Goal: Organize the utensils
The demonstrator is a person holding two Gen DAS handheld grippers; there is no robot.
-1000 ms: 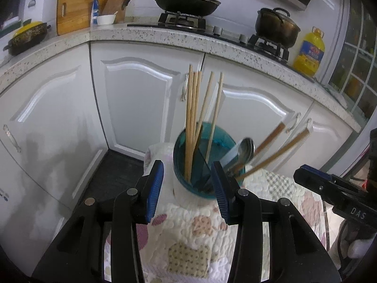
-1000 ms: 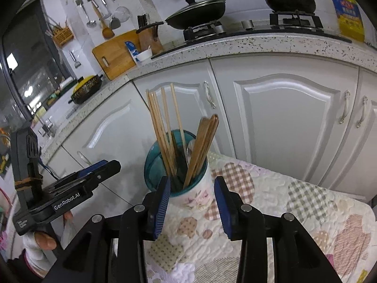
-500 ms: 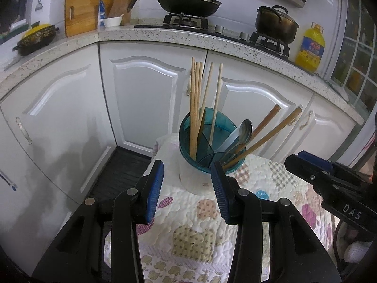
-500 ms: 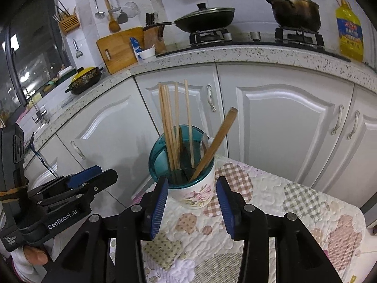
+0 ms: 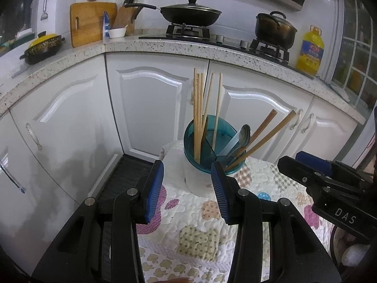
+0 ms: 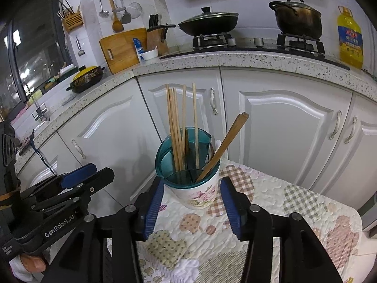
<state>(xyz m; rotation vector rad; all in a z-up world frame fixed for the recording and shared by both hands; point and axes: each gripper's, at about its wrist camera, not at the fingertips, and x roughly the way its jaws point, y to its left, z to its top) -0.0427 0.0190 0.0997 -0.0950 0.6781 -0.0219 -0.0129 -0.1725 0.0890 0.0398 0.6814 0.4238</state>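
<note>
Both grippers point forward and downward toward a utensil holder point(image 6: 192, 181) standing near the far left corner of a small desk point(image 6: 294, 214) covered with a quilted patchwork cloth.

Left gripper point(image 5: 187, 189): fingers point(image 5: 154, 189) stand wide apart with nothing between the pads. The holder lies beyond the fingertips, apart from them, seen through the gap between the fingers. This gripper appears in the right wrist view at lower left, held by a hand point(image 6: 30, 265) of which only fingertips show at the frame edge.

Right gripper point(image 6: 193, 207): its jaws have just been opening and now stand wide. The pads point(image 6: 232, 208) flank the base of the holder in the picture but do not press on it; the holder sits beyond them on the cloth. Nothing is held. In the left wrist view this gripper enters from the right edge, to the right of the holder.

Task items: the holder is a white floral cup with a teal divided insert. Pale chopsticks point(image 5: 200, 115) stand nearly upright in the left compartment. Darker wooden-handled utensils point(image 5: 264, 136) lean to the right in another compartment, together with a metal spoon point(image 5: 243, 135). All utensils seen are inside the holder.

Behind the desk are white cabinet doors point(image 6: 282, 132).
</note>
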